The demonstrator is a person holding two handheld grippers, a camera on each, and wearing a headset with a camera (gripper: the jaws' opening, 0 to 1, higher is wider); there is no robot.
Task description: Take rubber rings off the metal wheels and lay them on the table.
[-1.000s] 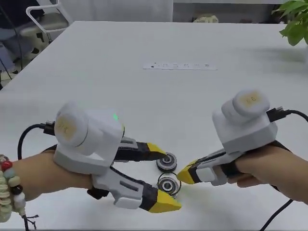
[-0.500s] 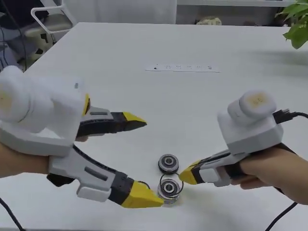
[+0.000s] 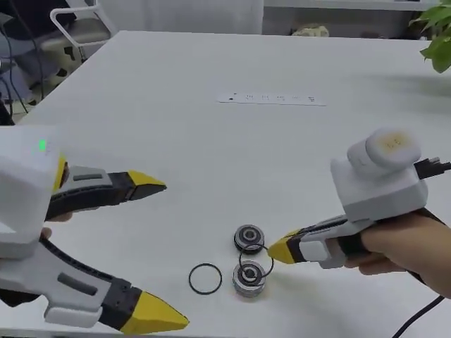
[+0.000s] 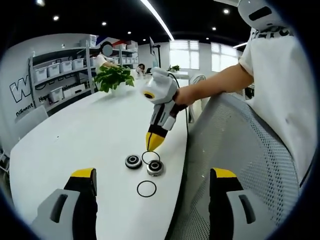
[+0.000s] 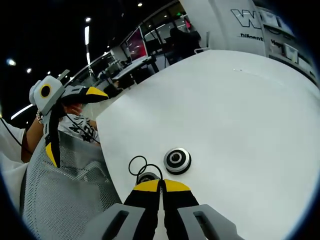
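Left gripper (image 3: 169, 253) has drawn back left since 0.5 s ago, jaws wide apart, rubber ring (image 3: 205, 278) now flat on table (image 3: 211, 155) just left of near wheel (image 3: 248, 277); right gripper (image 3: 273, 251) closed, tip at second ring (image 3: 270, 267) by far wheel (image 3: 248, 238).

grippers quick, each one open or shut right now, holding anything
left gripper: open wide, holding nothing.
right gripper: shut, apparently pinching the rubber ring beside the near metal wheel.
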